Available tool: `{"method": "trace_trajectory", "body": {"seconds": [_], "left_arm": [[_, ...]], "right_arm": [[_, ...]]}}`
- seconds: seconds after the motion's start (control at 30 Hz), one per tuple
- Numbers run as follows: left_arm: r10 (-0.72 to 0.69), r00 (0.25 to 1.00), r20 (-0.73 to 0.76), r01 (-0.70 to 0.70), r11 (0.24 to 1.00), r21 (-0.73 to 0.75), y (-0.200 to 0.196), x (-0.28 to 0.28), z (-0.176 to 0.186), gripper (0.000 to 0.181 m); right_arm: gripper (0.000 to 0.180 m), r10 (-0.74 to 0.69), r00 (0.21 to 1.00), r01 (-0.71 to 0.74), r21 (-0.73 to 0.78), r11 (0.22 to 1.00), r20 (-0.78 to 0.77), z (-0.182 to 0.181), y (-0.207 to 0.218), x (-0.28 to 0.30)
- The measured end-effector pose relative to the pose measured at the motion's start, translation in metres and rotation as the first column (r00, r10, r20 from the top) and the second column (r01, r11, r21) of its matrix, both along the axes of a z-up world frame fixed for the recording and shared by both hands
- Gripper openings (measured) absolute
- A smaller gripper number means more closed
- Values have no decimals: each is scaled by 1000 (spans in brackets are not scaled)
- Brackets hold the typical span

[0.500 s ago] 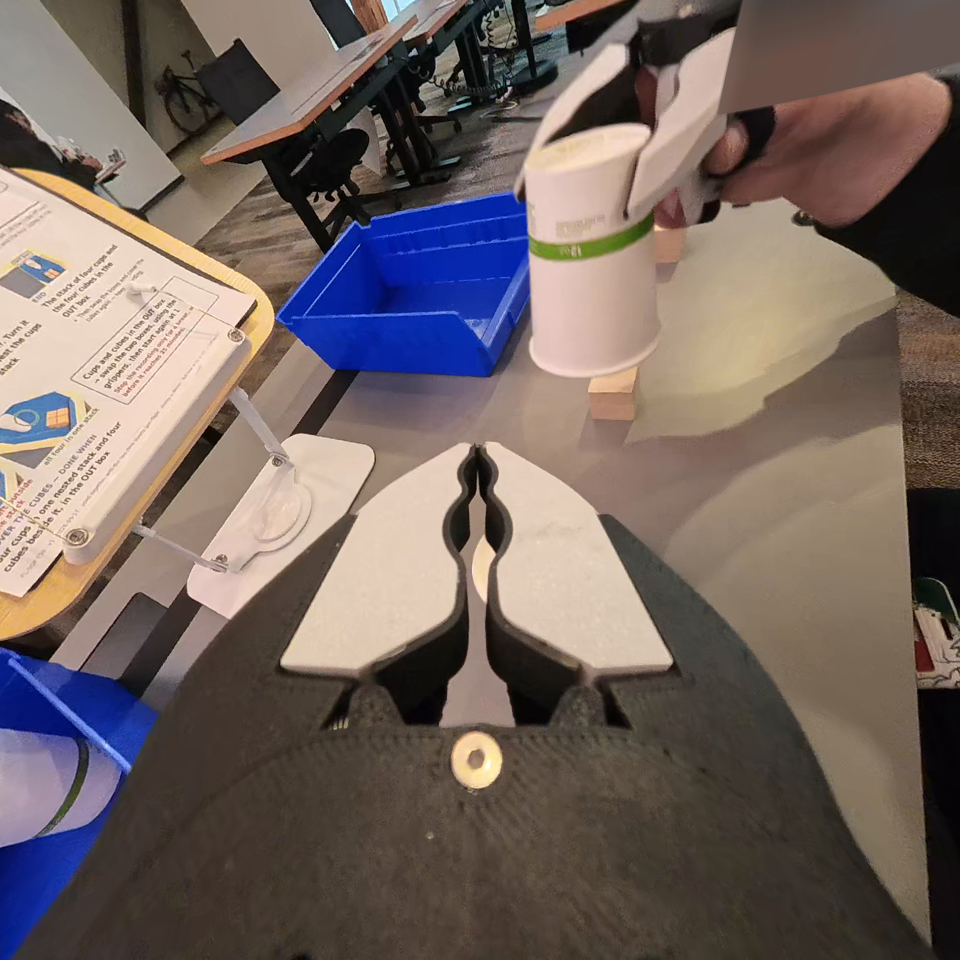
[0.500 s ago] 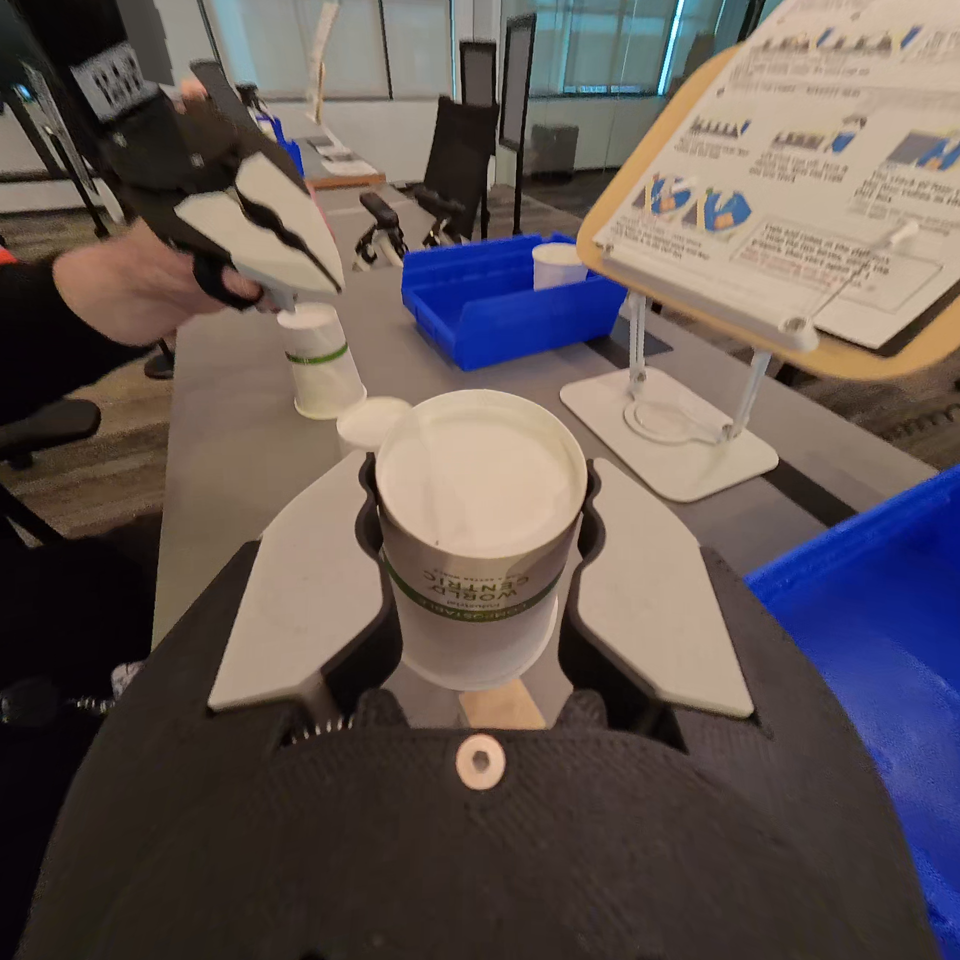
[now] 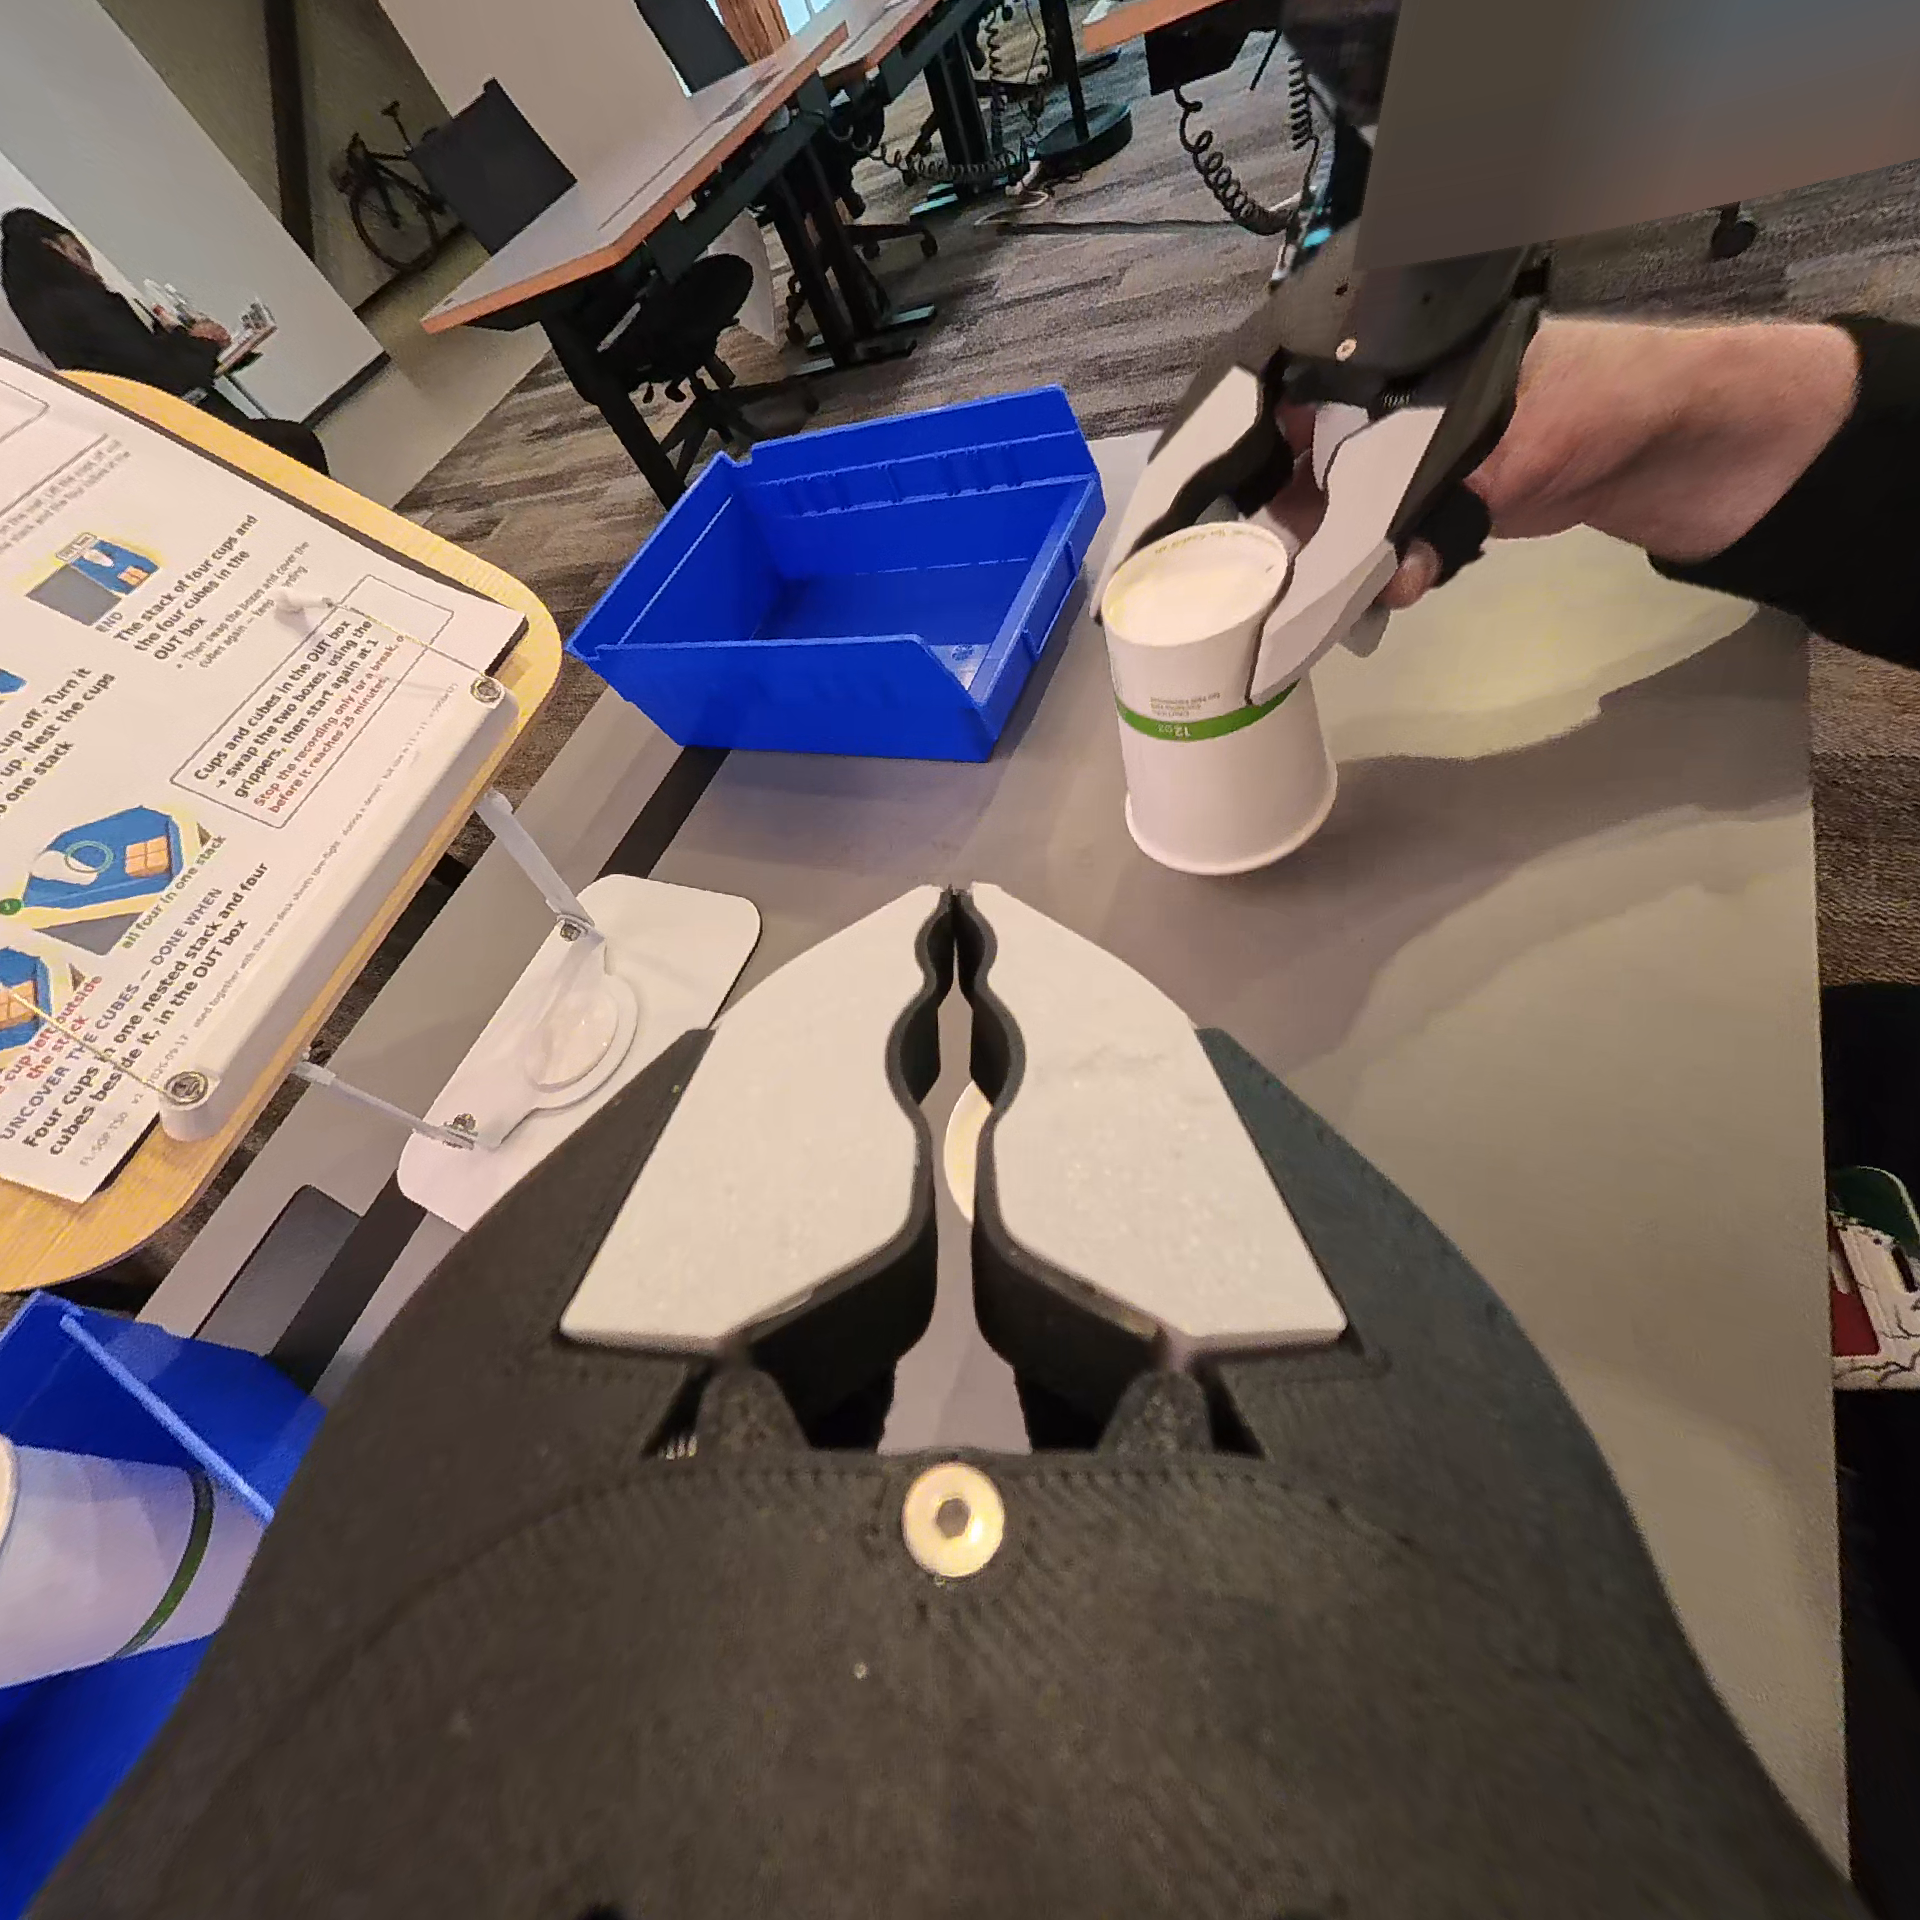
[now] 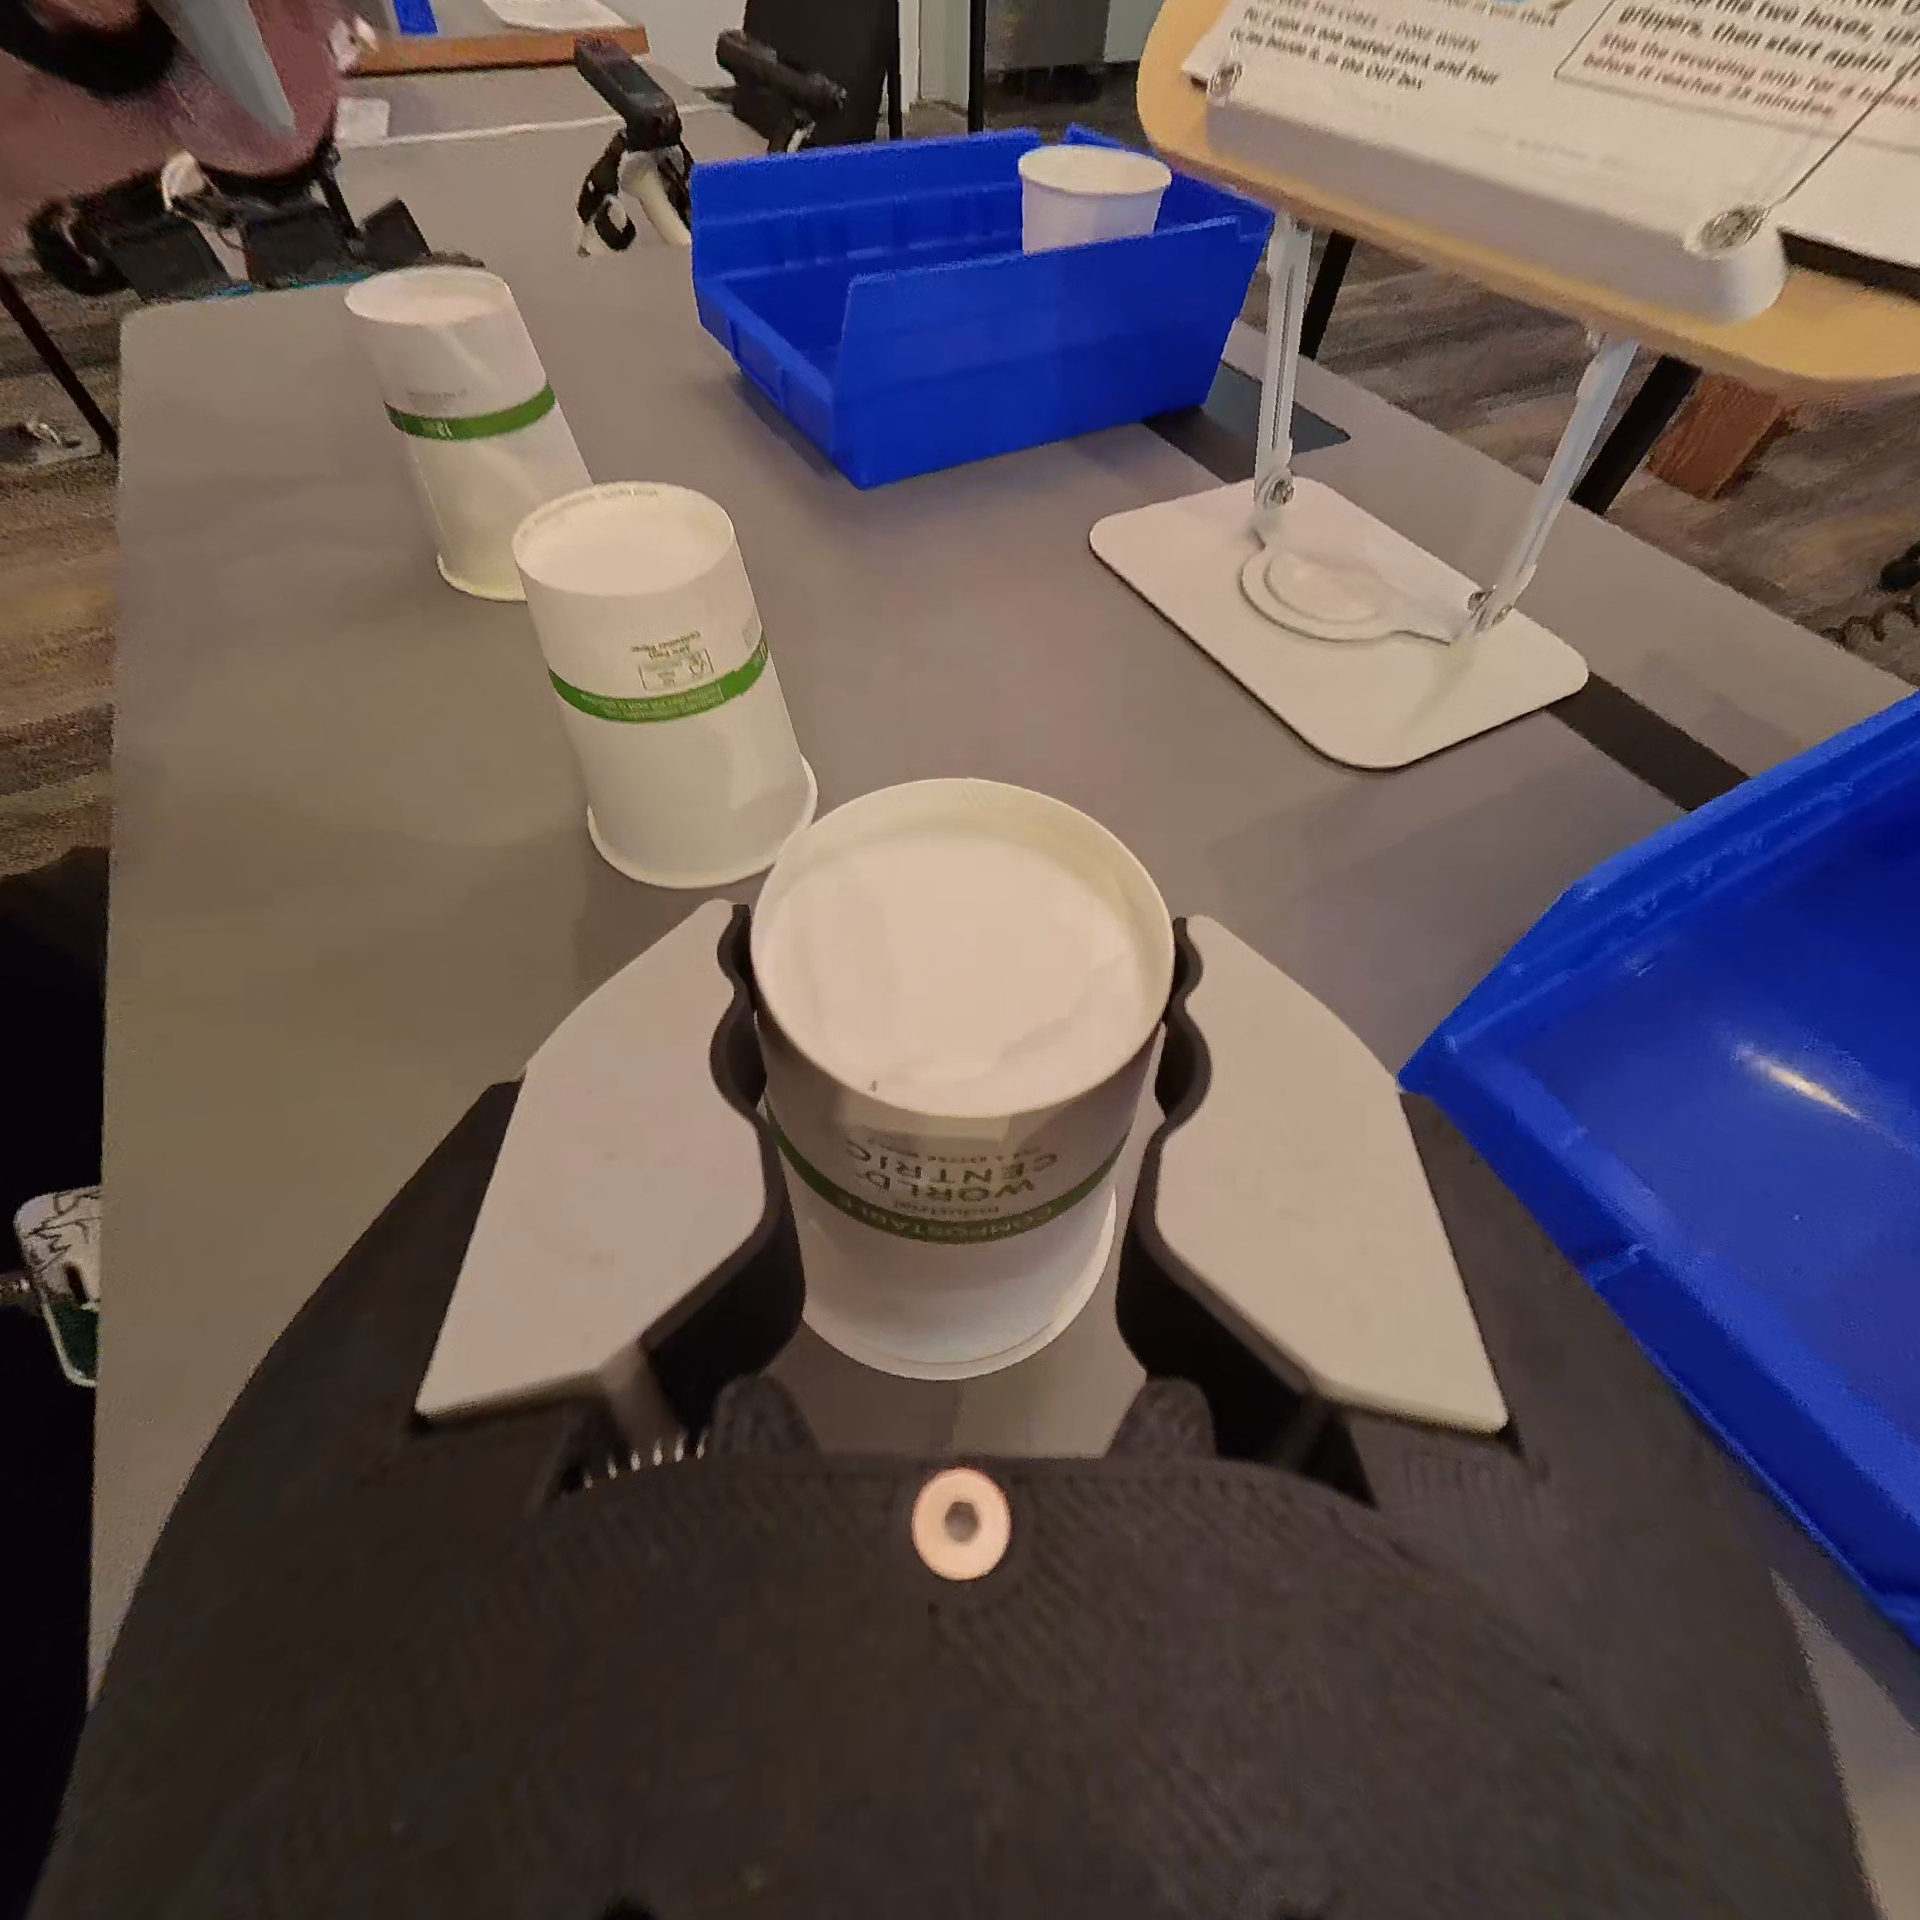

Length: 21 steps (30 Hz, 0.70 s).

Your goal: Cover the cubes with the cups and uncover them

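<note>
My right gripper (image 4: 961, 925) is shut on an upside-down white paper cup with a green band (image 4: 956, 1039). The cup stands rim-down on the grey table (image 4: 312, 935). The left wrist view shows the same cup (image 3: 1216, 748) with my right gripper (image 3: 1195, 623) clamped near its top. Two more inverted cups stand in a row beyond it, one close (image 4: 665, 707) and one farther (image 4: 473, 426). No cube is in sight. My left gripper (image 3: 951, 899) is shut and empty above the table, and a sliver of a white cup (image 3: 961, 1143) shows through its gap.
An empty blue bin (image 3: 852, 623) sits left of the held cup. A second blue bin (image 4: 977, 343) at the far end holds an upright cup (image 4: 1091, 208). An instruction board (image 3: 208, 727) stands on a white stand (image 4: 1340, 623) between the bins.
My right gripper has lowered the cup from above a wooden cube down onto the table, and the cube is now hidden. The left gripper has drawn back, still shut.
</note>
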<state>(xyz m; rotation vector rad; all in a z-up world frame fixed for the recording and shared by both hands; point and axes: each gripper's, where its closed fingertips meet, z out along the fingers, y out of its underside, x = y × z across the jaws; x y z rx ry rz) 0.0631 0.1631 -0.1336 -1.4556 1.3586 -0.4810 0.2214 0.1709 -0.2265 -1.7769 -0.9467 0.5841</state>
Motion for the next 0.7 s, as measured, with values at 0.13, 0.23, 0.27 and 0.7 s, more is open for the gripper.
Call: {"method": "trace_trajectory", "body": {"seconds": [0.13,0.23,0.27,0.7], "left_arm": [[5,1000,4,-5,1000,1,0,-3,1,0],[6,1000,11,-6,1000,-2,0,-5,1,0],[7,1000,13,-7,1000,-3,0,-6,1,0],[85,996,20,-86,995,46,9,-34,13,0]], "right_arm": [[76,-42,994,43,-13,999,100,-34,8,6],[76,-29,999,29,-7,1000,36,-33,8,4],[76,-29,999,29,-10,1000,41,-33,8,4],[90,-31,994,42,111,993,-102,-3,7,16]]}}
